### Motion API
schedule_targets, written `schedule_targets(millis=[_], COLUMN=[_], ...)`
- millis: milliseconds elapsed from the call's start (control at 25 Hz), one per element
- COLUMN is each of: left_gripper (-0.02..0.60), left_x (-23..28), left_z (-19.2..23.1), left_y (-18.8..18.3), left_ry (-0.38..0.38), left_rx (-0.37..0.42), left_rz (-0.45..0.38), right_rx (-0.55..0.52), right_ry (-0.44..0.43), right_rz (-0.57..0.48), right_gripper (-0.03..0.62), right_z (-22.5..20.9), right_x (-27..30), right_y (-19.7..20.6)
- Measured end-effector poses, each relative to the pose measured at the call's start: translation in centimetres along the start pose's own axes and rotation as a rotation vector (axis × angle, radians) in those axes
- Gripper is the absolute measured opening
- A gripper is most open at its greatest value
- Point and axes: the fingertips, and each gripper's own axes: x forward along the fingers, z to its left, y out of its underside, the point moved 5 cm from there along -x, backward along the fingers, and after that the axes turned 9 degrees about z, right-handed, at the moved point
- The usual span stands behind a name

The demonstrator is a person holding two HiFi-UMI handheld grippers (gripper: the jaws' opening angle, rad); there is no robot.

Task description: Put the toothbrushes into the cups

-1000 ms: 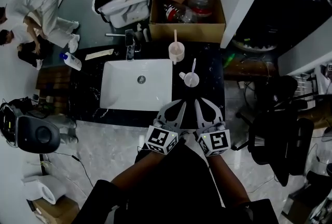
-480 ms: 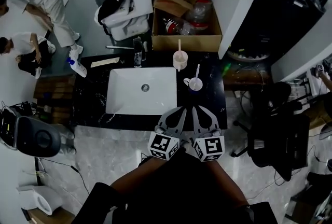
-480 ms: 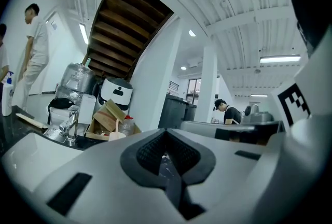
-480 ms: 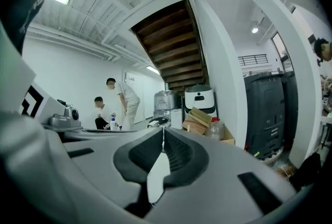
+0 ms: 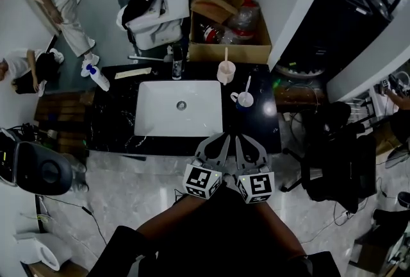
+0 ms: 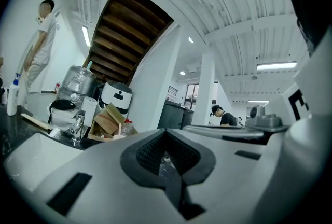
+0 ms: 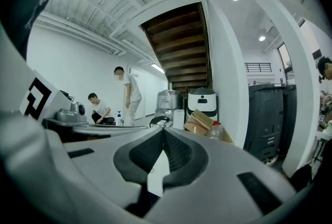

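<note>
In the head view a pink cup (image 5: 225, 71) with a toothbrush upright in it stands at the back of the black counter (image 5: 115, 122). A white cup (image 5: 245, 99) nearer me, right of the sink, also holds a toothbrush. My left gripper (image 5: 223, 136) and right gripper (image 5: 238, 136) hover side by side over the counter's front edge, well short of both cups. Both are shut with nothing between the jaws. The left gripper view shows its jaws (image 6: 166, 137) meeting at the tips. The right gripper view shows the same for its jaws (image 7: 163, 132).
A white sink (image 5: 181, 109) fills the counter's middle, with a tap (image 5: 177, 68) behind it. A spray bottle (image 5: 96, 77) and a flat strip (image 5: 132, 73) lie at the back left. A cardboard box (image 5: 227, 35) stands behind the counter, and an office chair (image 5: 333, 160) at the right.
Both grippers have drawn back from the cups to the counter's front edge, staying shut. The whole view has pulled away from the counter. The people at the left have shifted.
</note>
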Motion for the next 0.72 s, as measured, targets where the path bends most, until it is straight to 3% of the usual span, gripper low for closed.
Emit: schedule_targets(millis=[320,720], left_gripper=[0.015,0.015], left_x=[-3.2,-8.0], left_z=[-2.8,-4.0], left_y=[-0.1,1.6], left_ry=[0.037,0.032], left_rx=[0.071,0.044], left_rz=[-0.02,-0.017], right_rx=[-0.005,-0.02], right_ry=[0.071,0.091], right_rz=[0.012,-0.006], right_gripper=[0.018,0.018], right_z=[1.1,5.3], right_x=[-2.7,-6.5], right_y=[0.2,1.2])
